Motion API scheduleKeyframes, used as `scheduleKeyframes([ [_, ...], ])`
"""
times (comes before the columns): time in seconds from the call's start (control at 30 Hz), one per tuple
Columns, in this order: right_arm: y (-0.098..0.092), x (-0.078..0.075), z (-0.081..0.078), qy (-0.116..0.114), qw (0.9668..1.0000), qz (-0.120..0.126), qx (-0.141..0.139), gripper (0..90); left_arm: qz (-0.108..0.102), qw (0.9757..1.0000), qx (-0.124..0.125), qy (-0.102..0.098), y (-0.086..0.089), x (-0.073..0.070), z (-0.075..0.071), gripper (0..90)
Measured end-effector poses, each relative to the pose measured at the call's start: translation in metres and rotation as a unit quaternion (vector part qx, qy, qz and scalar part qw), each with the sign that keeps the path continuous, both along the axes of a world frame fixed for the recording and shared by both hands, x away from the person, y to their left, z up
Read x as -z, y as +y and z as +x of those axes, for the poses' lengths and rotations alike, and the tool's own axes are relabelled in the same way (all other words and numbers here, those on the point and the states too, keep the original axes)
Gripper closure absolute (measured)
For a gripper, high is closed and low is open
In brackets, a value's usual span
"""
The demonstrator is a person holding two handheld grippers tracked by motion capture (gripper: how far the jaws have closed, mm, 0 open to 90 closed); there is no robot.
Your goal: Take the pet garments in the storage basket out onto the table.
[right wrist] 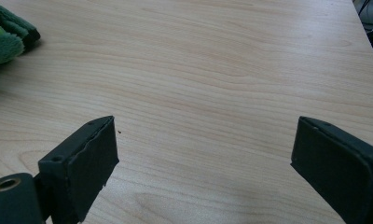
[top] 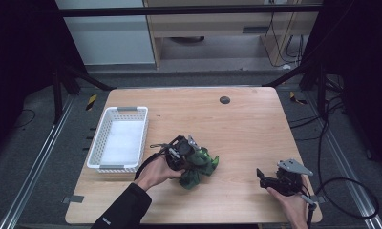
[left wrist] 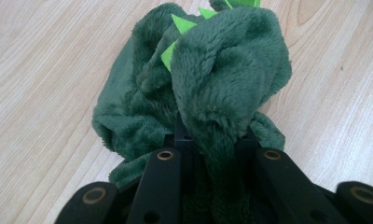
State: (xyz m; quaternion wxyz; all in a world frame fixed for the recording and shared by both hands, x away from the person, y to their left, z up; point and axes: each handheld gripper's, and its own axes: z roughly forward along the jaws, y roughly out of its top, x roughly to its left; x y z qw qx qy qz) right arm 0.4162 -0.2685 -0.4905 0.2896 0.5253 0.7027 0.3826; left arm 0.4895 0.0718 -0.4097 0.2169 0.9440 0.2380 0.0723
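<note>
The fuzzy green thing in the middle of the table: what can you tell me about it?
It is a dark green plush fabric item, soft and fleecy, with bright lime-green pointed spikes along one ridge. It lies crumpled in a bunch on the light wooden table, right of the white plastic basket. The left gripper is closed on a fold of it.

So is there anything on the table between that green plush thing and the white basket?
Nothing visible. The plush, clamped in the left gripper, lies just right of the basket, with bare table between them. The right gripper sits open, far off to the right.
</note>
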Motion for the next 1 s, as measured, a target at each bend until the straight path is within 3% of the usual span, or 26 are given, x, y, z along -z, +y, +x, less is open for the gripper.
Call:
scheduleKeyframes([
  [0.23,0.0,0.0,0.0,-0.002,1.0,-0.001,0.0,7.0,-0.006,1.0,-0.006,0.003,-0.002,0.006,0.002,71.3],
  [0.43,0.0,0.0,0.0,-0.002,1.0,0.001,-0.001,6.9,-0.01,0.9999,-0.008,-0.002,0.002,0.004,0.001,60.6],
  [0.53,0.0,0.0,0.0,-0.001,1.0,0.004,0.002,6.8,-0.029,0.9995,-0.013,-0.009,0.006,-0.001,0.0,53.3],
  [0.73,-0.001,-0.001,-0.001,-0.001,1.0,0.007,0.004,6.7,-0.047,0.9985,-0.018,-0.02,0.013,-0.005,-0.004,44.1],
  [1.0,-0.001,0.0,-0.001,-0.003,1.0,0.005,0.005,6.5,-0.093,0.9943,-0.036,-0.037,0.024,-0.009,-0.012,31.4],
])
